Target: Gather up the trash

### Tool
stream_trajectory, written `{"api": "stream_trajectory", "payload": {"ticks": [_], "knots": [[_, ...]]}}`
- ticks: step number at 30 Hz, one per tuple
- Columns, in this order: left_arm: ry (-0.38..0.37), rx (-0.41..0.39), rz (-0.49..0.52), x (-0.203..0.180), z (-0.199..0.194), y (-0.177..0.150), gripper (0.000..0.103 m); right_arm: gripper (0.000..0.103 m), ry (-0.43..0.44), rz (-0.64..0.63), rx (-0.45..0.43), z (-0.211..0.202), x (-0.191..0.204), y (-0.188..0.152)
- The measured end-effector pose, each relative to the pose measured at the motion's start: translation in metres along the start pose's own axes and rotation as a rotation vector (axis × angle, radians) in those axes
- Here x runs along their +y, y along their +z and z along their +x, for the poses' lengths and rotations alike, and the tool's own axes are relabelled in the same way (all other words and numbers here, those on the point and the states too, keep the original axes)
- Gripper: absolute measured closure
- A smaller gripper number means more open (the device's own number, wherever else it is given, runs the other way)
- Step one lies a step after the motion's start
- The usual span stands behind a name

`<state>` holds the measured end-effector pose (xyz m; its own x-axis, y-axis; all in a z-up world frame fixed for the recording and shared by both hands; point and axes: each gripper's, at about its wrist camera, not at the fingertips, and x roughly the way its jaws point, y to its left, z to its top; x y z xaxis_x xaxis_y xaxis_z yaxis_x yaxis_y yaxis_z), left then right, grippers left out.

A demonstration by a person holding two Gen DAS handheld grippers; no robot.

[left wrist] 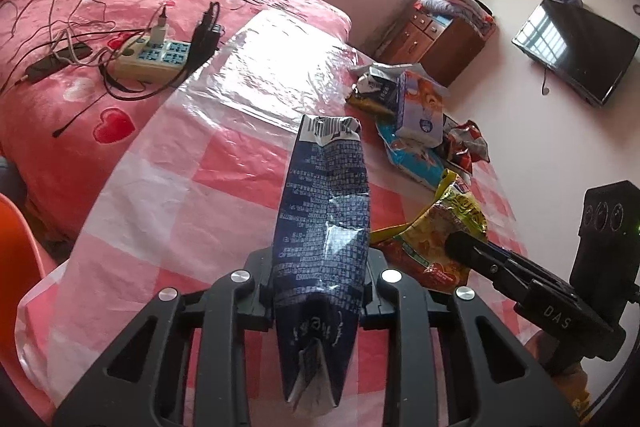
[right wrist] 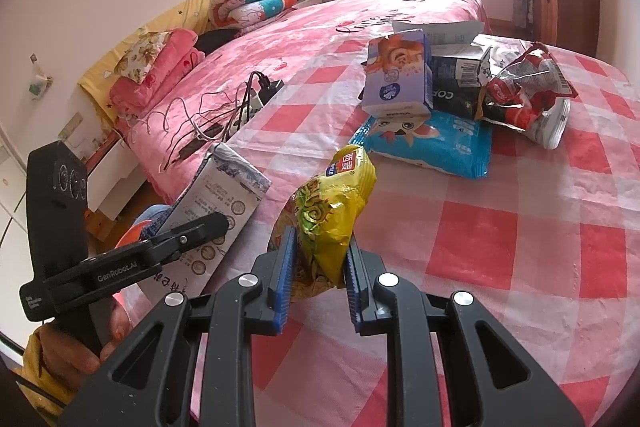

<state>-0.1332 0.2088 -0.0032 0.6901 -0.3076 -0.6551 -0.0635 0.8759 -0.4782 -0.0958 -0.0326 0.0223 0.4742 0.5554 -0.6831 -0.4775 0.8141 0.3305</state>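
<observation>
power strip [left wrist: 154,57], wall television [left wrist: 576,51], pillows [right wrist: 256,1]

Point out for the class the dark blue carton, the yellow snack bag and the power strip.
dark blue carton [left wrist: 324,211]: left wrist view, on its printed side above the jaws.
yellow snack bag [right wrist: 340,211]: right wrist view, on its crinkled front.
power strip [left wrist: 156,57]: left wrist view, on its blue socket face.

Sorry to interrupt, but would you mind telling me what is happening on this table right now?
A person is collecting trash with two handheld grippers. The left gripper is shut on a flattened dark blue carton, the right gripper on a yellow snack bag. More wrappers, including a blue packet, lie piled on the checked tablecloth.
</observation>
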Motion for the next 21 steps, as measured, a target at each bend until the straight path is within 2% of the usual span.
{"api": "stream_trajectory", "payload": {"ticks": [11,15,21], "knots": [[0.025,-0.082,-0.062,0.033,-0.044,0.005,0.074,0.079,0.068,-0.033,0.025,0.009,0.036,0.004],[0.053,-0.121,-0.093,0.053,-0.065,0.005,0.074,0.079,0.122,-0.061,0.048,0.017,0.06,0.009],[0.135,-0.175,-0.149,0.093,-0.1,0.0,0.074,0.079,0.214,-0.13,0.087,0.032,0.109,0.014]]}}
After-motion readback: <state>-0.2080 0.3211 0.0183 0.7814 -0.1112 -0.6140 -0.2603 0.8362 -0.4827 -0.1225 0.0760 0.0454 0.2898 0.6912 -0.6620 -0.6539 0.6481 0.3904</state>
